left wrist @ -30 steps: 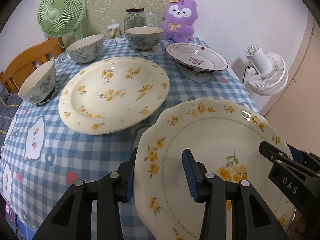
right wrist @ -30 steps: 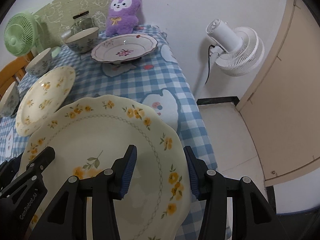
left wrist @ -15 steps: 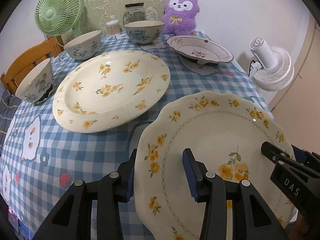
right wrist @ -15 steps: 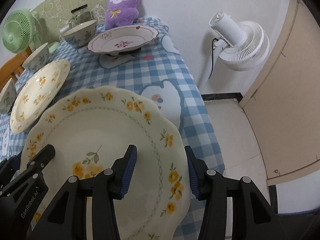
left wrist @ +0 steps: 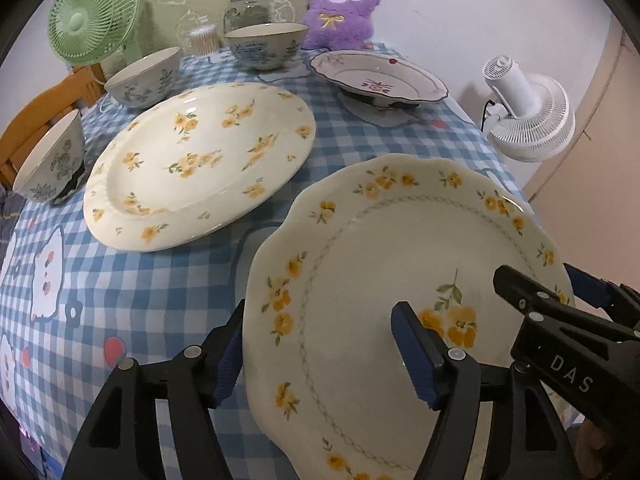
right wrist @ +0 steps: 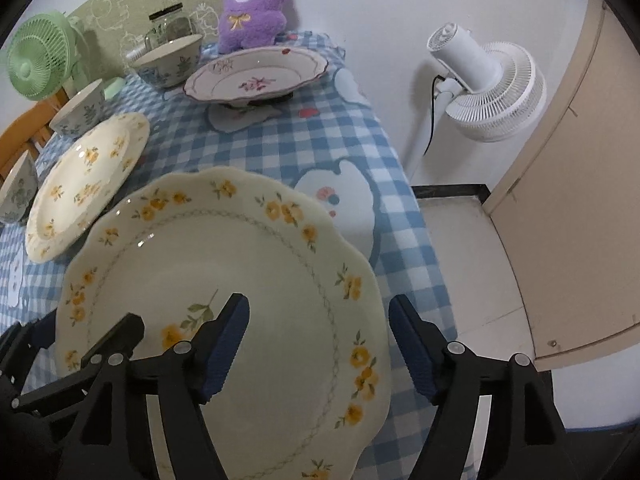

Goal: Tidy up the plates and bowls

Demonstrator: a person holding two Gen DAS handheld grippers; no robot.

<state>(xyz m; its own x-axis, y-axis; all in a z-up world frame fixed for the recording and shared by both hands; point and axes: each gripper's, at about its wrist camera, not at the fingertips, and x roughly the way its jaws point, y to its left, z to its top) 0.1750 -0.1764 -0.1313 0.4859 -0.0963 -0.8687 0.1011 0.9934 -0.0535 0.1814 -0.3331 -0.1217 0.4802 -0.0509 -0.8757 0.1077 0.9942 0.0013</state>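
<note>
Now that both grippers, left (left wrist: pixel 318 346) and right (right wrist: pixel 318 342), are opening their fingers, the scalloped plate (left wrist: pixel 404 280) sits released near the counter's (left wrist: pixel 132 292) right edge — placed, looks like.

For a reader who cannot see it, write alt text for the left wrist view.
The left gripper is opening astride the rim of a scalloped yellow-flowered plate on a blue checked tablecloth. Behind lie a second flowered plate and three bowls.

Checked tablecloth (left wrist: pixel 132 292) bears plates (left wrist: pixel 200 164), bowls (left wrist: pixel 142 78), jar (left wrist: pixel 245 8).
</note>
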